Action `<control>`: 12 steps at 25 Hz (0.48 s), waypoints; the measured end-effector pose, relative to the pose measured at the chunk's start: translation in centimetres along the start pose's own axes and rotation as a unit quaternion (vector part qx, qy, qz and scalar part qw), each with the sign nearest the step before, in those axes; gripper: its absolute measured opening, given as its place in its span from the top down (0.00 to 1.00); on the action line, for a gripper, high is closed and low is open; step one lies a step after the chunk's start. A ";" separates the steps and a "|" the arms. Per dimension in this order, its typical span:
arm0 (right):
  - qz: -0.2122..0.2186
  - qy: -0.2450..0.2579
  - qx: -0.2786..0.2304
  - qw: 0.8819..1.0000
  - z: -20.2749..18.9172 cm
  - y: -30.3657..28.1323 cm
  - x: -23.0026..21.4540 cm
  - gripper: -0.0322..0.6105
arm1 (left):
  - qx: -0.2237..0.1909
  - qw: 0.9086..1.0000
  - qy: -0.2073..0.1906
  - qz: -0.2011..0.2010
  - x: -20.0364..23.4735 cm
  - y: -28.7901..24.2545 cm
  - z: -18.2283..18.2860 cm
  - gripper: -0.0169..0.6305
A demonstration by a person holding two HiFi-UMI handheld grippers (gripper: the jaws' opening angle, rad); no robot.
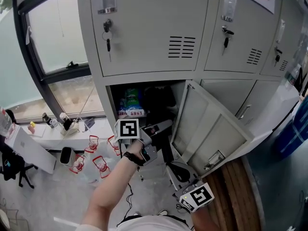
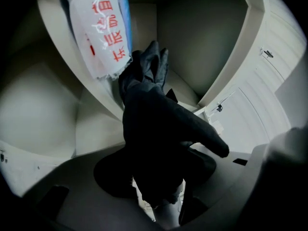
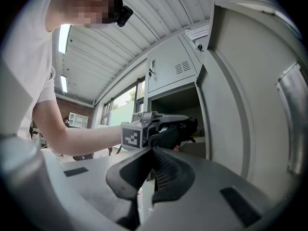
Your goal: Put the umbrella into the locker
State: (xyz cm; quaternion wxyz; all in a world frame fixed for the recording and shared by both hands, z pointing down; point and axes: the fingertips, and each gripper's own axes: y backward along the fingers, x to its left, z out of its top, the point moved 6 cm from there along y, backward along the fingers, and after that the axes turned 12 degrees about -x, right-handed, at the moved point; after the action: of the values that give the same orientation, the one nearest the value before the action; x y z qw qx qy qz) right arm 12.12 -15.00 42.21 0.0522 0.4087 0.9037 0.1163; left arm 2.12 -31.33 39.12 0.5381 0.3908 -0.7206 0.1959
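Left gripper [image 1: 163,125] is level, its nose inside the open lower locker [image 1: 111,105]. In the left gripper view we see its jaws standing wide, clamped on the folded black umbrella [image 2: 154,124]. The pads bear on the umbrella from both sides. From the jaws the umbrella runs forward and up into the compartment, and its gathered fabric end is well ahead of the gripper.

A white plastic packet with red print [image 2: 103,32] is ahead of the left gripper and up to its left, close beside the umbrella's far end. We cannot tell whether the two touch. The locker's pale back wall [image 2: 192,37] lies beyond both.

The person's left hand [image 1: 137,155] grips the left gripper's body, with a dark band on the wrist.

Right gripper [image 1: 179,171] is lower and nearer the person, outside the compartment. In the right gripper view [image 3: 153,174] its two dark pads meet with nothing between them. Straight ahead of it we see the left gripper [image 3: 159,124] with the umbrella [image 3: 175,134] in its jaws, at the compartment mouth. The swung-open locker door [image 3: 250,105] stands just to the right gripper's right, apart from its jaws.

In the head view the same door [image 1: 207,129] hangs out toward the person. Above the left gripper is a closed locker door with keys [image 1: 108,32] hanging in its lock. To its left, on the floor, are clear bottles with red caps [image 1: 96,162].
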 end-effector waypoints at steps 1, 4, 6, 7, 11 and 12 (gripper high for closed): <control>0.002 -0.001 -0.001 1.000 0.0 -0.2 -0.1 0.92 | -0.003 1.000 0.002 0.002 0.2 0.0 0.1 0.61; 0.008 -0.004 -0.004 1.000 -0.1 -0.5 -0.5 0.92 | -0.007 1.000 0.003 0.006 0.7 -0.2 0.4 0.60; 0.014 -0.006 -0.007 1.000 -0.1 -0.8 -0.6 0.92 | -0.008 1.000 -0.002 0.009 1.0 -0.4 0.4 0.59; 0.019 -0.006 -0.008 1.000 -0.1 -1.0 -0.7 0.92 | -0.008 1.000 -0.004 0.012 1.2 -0.4 0.4 0.59; 0.040 0.003 -0.008 0.999 -0.1 -1.9 -0.5 0.92 | -0.005 1.000 -0.010 0.013 1.6 -0.7 0.6 0.57; 0.042 0.004 -0.009 0.999 -0.1 -2.1 -0.6 0.92 | -0.004 1.000 -0.014 0.014 1.7 -0.7 0.7 0.57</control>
State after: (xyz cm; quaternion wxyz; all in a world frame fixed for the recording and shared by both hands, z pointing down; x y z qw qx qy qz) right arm 10.97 -16.75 41.75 0.0471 0.4452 0.8849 0.1282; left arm 2.07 -32.82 40.33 0.5270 0.3816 -0.7339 0.1950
